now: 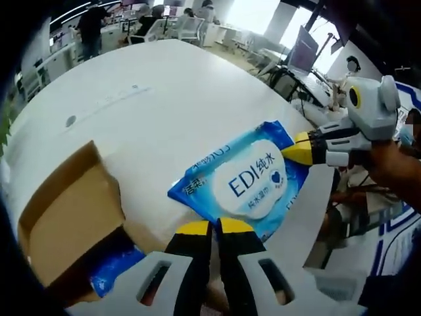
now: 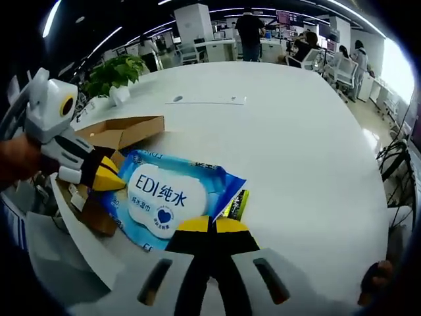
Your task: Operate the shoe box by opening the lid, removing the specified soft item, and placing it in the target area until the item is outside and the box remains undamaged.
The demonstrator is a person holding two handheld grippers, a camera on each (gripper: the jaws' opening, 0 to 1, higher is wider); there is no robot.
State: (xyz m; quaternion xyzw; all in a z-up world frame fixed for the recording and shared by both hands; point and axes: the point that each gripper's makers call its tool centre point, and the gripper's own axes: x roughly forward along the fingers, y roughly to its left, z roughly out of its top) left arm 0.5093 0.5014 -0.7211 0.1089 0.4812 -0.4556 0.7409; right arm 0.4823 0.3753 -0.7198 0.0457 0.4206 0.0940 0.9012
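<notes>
Both tongs (image 1: 215,227) (image 2: 212,225) pinch opposite edges of wipes pack (image 1: 247,181).

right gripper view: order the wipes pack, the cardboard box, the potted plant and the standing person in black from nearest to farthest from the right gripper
1. Wipes pack: at the tips of the right gripper, whose jaws are closed on its edge.
2. Cardboard box: beyond the pack, to the left, lid open.
3. Potted plant: at the table's far left edge.
4. Person in black: standing past the table's far end.
</notes>
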